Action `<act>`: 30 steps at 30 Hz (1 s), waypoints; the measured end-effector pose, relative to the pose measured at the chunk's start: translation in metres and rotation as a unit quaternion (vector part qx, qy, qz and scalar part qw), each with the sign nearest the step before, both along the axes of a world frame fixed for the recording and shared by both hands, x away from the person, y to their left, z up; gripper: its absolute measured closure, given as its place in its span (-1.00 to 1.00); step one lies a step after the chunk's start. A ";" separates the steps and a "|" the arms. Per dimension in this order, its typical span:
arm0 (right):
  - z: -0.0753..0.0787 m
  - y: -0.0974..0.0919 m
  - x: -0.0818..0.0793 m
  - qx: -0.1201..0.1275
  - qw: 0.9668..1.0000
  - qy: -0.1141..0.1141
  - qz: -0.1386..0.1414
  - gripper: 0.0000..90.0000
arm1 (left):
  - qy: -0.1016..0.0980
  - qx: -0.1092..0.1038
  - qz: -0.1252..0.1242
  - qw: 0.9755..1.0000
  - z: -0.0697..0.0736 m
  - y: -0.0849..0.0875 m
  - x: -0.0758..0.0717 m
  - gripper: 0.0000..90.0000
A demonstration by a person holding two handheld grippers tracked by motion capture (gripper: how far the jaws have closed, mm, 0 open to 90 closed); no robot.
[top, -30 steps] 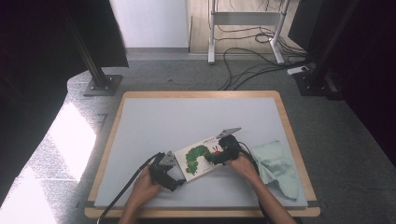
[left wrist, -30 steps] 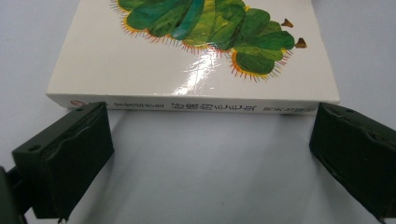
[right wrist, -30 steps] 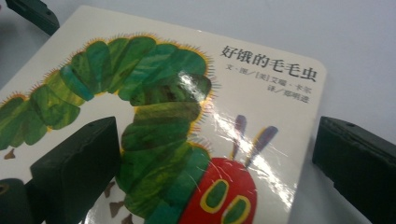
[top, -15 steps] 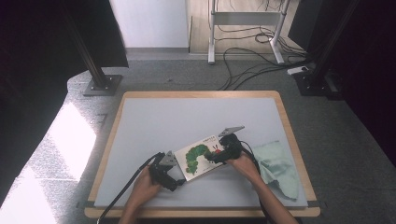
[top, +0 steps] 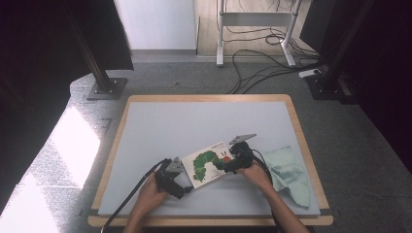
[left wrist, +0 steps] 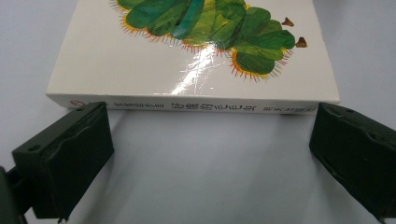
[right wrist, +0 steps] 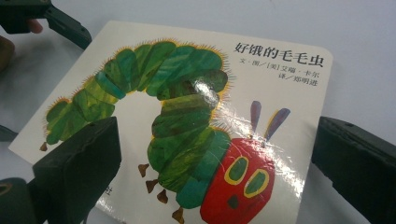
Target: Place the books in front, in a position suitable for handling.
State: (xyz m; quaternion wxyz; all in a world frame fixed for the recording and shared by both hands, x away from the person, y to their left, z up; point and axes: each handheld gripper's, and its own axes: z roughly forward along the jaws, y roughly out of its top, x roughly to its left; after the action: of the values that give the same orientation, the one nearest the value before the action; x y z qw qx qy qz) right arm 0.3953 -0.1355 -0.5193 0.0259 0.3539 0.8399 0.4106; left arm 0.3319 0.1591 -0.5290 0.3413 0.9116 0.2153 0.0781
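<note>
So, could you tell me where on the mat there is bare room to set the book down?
The grey mat lies bare across its far half and down its left side, beyond the book. It is crowded at the near middle, where the left gripper and right gripper flank the book, and at the near right, where a pale green cloth lies.

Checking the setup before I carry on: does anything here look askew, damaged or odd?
Nothing looks damaged. The book lies flat but turned at an angle to the table edges, and the green cloth sits crumpled at the right.
</note>
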 end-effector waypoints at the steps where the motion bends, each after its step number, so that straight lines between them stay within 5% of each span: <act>1: -0.001 0.001 0.001 -0.002 1.000 0.001 0.000 -0.97 | 0.000 0.000 0.000 1.000 0.000 0.000 0.000 -1.00; 16: -0.009 0.013 0.011 -0.034 0.999 -0.021 0.003 -1.00 | -0.001 0.000 0.000 1.000 0.000 0.000 0.000 -1.00; 22: -0.007 0.008 0.012 -0.001 1.000 0.004 -0.006 -1.00 | -0.004 0.000 -0.004 1.000 0.000 -0.001 -0.001 -1.00; 30: 0.010 0.005 0.006 0.015 1.000 -0.013 -0.007 -1.00 | -0.003 0.000 -0.005 1.000 0.000 -0.001 -0.001 -1.00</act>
State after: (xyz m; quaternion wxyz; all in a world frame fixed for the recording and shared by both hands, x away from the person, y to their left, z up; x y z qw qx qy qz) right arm 0.4009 -0.1308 -0.5090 0.0343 0.3544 0.8311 0.4272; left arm 0.3307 0.1581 -0.5292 0.3422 0.9125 0.2096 0.0795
